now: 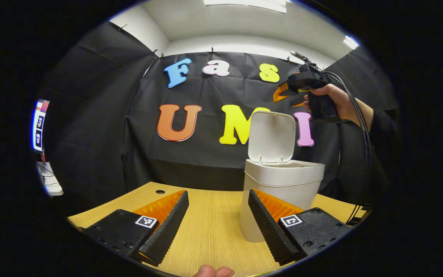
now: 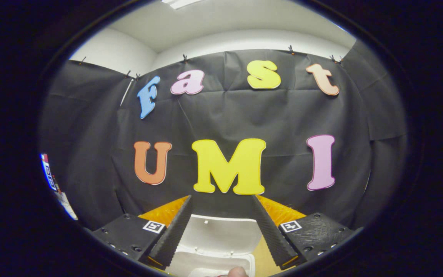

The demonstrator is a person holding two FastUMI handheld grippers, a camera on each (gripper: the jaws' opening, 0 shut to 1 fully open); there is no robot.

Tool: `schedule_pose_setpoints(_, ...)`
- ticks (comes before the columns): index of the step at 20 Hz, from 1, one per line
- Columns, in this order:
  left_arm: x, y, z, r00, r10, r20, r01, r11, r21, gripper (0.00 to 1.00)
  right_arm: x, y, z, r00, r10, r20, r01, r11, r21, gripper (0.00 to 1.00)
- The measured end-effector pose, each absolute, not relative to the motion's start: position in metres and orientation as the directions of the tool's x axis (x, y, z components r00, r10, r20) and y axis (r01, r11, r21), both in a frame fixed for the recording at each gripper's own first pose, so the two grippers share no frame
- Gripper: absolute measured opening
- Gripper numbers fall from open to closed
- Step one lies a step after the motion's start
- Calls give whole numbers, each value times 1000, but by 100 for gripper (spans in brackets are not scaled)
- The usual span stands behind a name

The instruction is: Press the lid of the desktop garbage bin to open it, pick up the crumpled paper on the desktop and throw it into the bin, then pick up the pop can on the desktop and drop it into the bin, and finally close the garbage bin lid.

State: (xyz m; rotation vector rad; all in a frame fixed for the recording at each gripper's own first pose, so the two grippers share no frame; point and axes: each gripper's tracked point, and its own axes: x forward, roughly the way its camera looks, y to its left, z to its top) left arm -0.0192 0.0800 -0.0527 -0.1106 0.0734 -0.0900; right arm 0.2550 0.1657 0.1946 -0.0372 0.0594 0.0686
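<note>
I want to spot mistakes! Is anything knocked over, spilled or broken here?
Nothing stands out. The bin stands upright on the table with its lid flipped up, which the job needs. No spill or damage shows. Both claws are open and hold nothing.

Bin (image 1: pixel 279 192) stands at 1 o'clock ahead of left gripper (image 1: pixel 217 223), lid (image 1: pixel 271 136) raised upright at rear, mouth unblocked from above. Bare desktop (image 1: pixel 210 223) from 12 round to 10. Right gripper (image 2: pixel 221 227) spread wide above bin, at 2 o'clock.
</note>
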Motion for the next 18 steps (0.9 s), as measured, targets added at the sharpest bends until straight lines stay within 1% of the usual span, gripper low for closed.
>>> schedule_pose_setpoints(2,-20,81,-54,993,-93,-68,85,990,-112,100,273,169,182,993,61,-97,-66,997,-46,92)
schedule_pose_setpoints(4,-20,84,-53,994,-89,-67,81,991,-111,100,284,175,171,989,68,-129,-74,996,-44,93)
schedule_pose_setpoints(8,-18,85,-54,994,-86,-68,79,991,-108,100,286,179,164,985,76,-152,-81,996,-25,94)
schedule_pose_setpoints(13,-15,80,-61,992,-94,-86,82,989,-126,100,268,179,161,984,78,-159,-81,997,-17,94)
schedule_pose_setpoints(18,-13,75,-62,992,-94,-85,85,991,-102,100,221,185,137,973,124,-193,-126,992,5,94)
